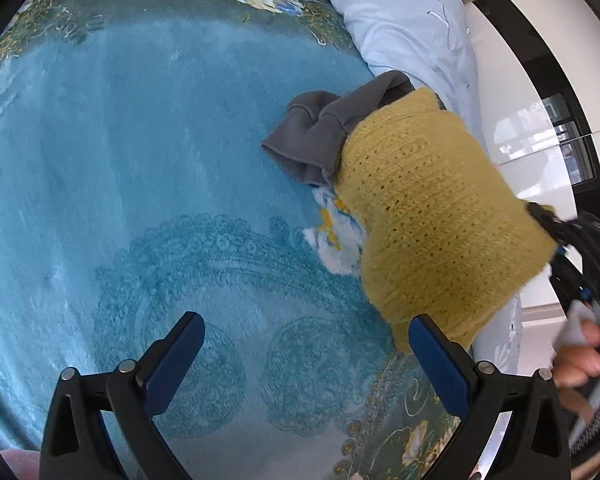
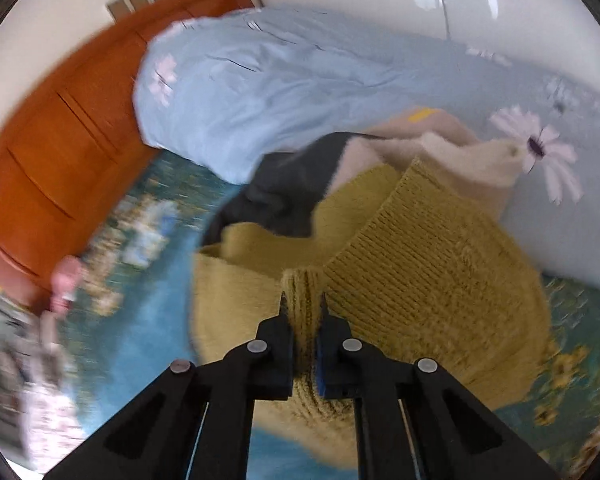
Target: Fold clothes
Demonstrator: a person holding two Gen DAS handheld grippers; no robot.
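L wrist: steep down, near blue blanket [image 1: 140, 160] | R wrist: close | shared: yellow knit [image 1: 440, 216]

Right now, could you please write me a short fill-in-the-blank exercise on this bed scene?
1. The right gripper is shut on the ____ sweater.
2. The left gripper has its jaws ____, with nothing between them.
3. The grey garment lies partly under the sweater on the ____ blanket.
4. The light blue quilt is printed with ____.

Missing words: yellow; open; teal; daisies
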